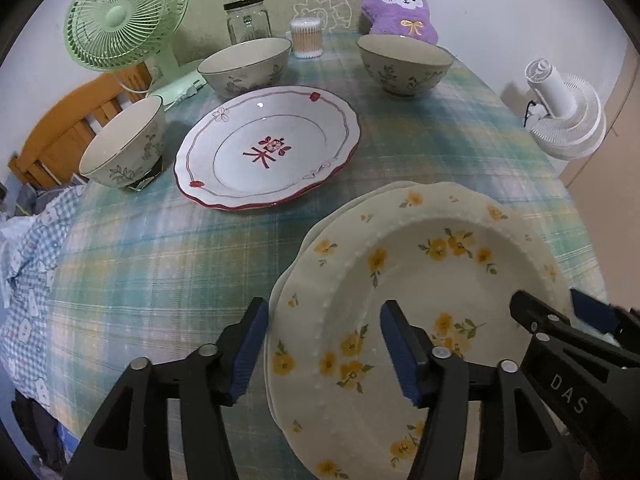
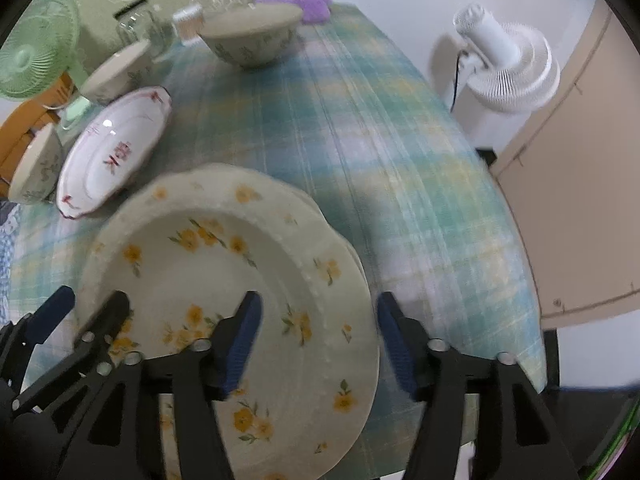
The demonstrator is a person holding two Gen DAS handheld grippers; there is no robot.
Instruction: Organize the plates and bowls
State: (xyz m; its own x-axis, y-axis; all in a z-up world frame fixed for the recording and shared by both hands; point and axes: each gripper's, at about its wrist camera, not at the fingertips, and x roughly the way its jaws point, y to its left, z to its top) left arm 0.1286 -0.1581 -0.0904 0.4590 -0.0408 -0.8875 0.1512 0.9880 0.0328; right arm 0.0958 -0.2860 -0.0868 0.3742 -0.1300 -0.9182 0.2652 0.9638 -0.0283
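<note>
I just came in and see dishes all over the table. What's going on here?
A person is tidying dishes with a hand-held gripper in each hand. The left hand-held gripper and right hand-held gripper straddle opposite rims of the yellow-flowered plates, which are stacked; both sets of jaws are open, not pressing. The red-trimmed plate and three bowls sit apart on the plaid tablecloth.

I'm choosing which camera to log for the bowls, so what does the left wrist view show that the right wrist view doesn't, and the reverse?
Only the left wrist view shows the checked cloth bunched at the table's left edge and sharp detail throughout.

Only the right wrist view shows the beige cabinet and the table's right edge; it is blurred.

Both share three bowls, the red-trimmed plate, the stacked yellow-flower plates, both fans, the purple plush, and both tongs, the left tongs and right tongs straddling opposite rims.
</note>
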